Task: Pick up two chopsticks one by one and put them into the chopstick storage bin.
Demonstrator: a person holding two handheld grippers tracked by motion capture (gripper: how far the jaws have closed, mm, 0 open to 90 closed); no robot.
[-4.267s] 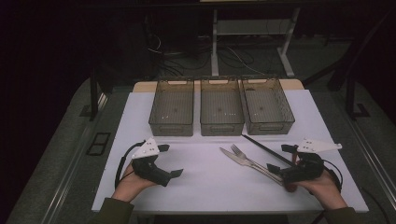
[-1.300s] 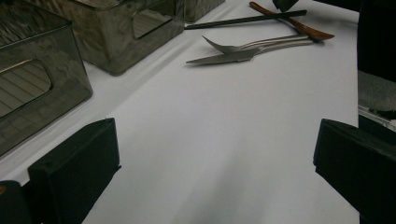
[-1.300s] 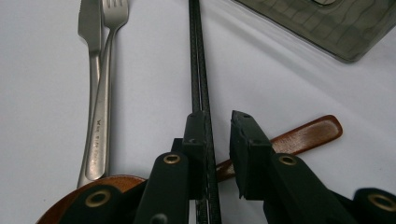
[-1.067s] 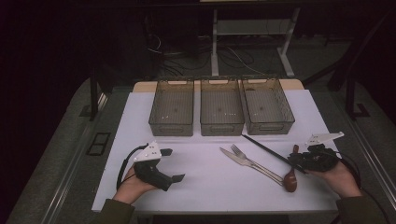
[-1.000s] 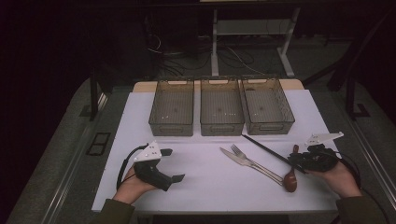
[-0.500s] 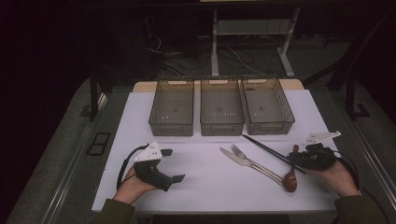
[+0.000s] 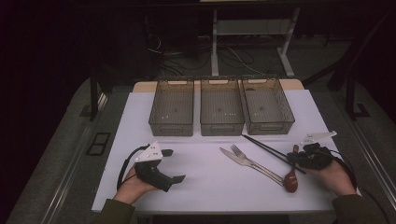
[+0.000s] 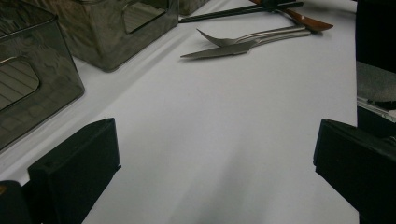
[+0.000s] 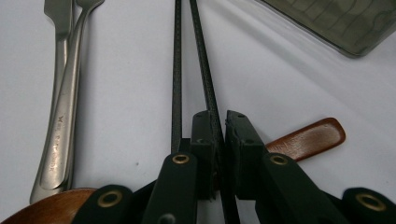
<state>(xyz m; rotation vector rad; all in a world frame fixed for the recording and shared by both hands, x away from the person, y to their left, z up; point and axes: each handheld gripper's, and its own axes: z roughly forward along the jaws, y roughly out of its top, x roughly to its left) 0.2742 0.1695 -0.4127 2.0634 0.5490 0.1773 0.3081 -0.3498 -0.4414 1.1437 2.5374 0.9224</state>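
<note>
Barely shifted, right claw (image 9: 218,140) stays clamped on one chopstick (image 9: 205,79)

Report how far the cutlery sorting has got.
Done: nothing; the three bins look empty. In hand: the right gripper is shut on one chopstick; the other chopstick lies beside the jaws. Left: fork, knife and spoon lie on the table. The left gripper rests open.
</note>
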